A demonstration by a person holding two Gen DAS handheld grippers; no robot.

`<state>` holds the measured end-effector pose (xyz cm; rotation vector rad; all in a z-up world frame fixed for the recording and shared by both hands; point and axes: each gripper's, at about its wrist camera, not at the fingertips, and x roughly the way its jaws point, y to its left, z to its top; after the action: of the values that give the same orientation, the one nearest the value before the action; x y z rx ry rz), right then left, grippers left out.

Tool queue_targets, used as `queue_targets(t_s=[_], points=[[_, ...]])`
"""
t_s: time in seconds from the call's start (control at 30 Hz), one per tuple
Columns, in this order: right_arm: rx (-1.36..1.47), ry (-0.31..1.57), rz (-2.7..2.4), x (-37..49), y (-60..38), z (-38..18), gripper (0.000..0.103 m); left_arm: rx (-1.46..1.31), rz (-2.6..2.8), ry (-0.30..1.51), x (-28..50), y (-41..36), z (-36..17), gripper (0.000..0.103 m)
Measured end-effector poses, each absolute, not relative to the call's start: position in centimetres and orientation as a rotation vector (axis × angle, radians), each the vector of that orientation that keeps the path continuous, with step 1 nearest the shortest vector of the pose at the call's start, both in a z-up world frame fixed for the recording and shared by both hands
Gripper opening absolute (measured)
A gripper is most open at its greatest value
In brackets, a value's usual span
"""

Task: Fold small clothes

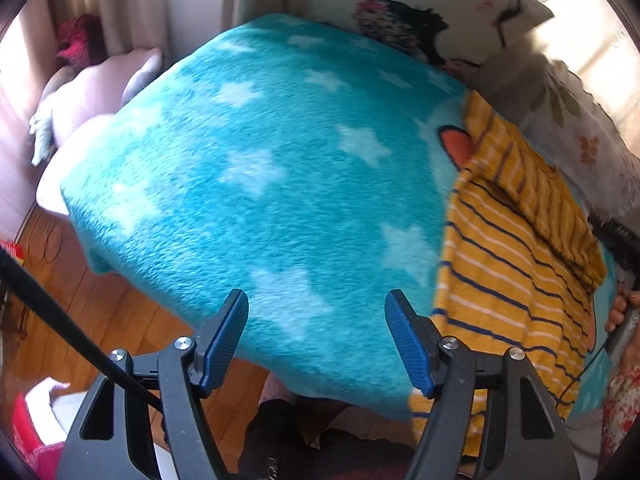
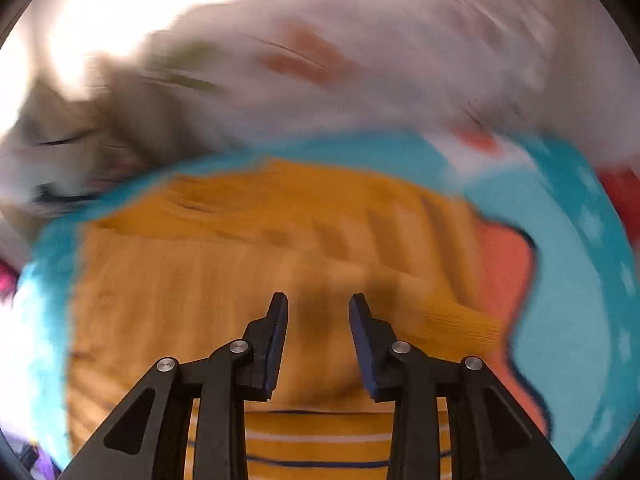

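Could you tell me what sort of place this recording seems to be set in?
Probably a bedroom at home: a turquoise star blanket covers what looks like a bed, a printed pillow lies at its far end, curtains hang behind, and the floor is wood.

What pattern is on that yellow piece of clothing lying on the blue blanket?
The mustard-yellow knit garment has thin navy and white stripes, clearest in the left wrist view.
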<state>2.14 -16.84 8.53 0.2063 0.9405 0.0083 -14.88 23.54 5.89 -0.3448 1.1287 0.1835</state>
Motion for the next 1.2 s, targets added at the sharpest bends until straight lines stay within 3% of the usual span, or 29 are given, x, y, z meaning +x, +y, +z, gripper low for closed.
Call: queue_targets(t_s=[0.2, 0.3, 0.4, 0.47, 0.57, 0.93, 1.03, 1.2], points=[[0.196, 0.976, 0.289, 5.9, -5.6, 7.9, 0.043, -0.373, 0.143, 1.164, -14.0, 24.3, 4.5, 0.07], [0.171, 0.989, 0.315, 7.6, -1.3, 7.2, 0.057, -0.359, 0.116, 1.167, -13.5, 24.4, 4.4, 0.07], [0.069, 1.049, 0.284, 9.7, 2.1, 5.3, 0.058, -0.361, 0.106, 1.167, -13.1, 25.2, 4.2, 0.07], [-0.008, 1.12, 0.234, 10.5, 3.5, 3.5, 0.004, -0.37, 0.108, 1.169, -12.9, 26.1, 4.0, 0.07], [0.065, 1.121, 0.213, 10.6, 3.1, 2.8, 0.003, -0.383, 0.118, 1.171, -13.0, 27.4, 3.8, 0.07], [0.218, 1.124, 0.304, 11.6, 5.6, 1.9, 0.008, -0.359, 0.074, 1.191, -12.2, 27.0, 3.9, 0.07], [0.269, 1.094, 0.316, 9.4, 2.8, 3.2, 0.026, -0.353, 0.036, 1.188, -11.8, 25.9, 4.0, 0.07], [0.148, 1.076, 0.19, 4.6, -5.2, 4.1, 0.031, -0.355, -0.037, 1.205, -11.2, 23.0, 3.8, 0.07]])
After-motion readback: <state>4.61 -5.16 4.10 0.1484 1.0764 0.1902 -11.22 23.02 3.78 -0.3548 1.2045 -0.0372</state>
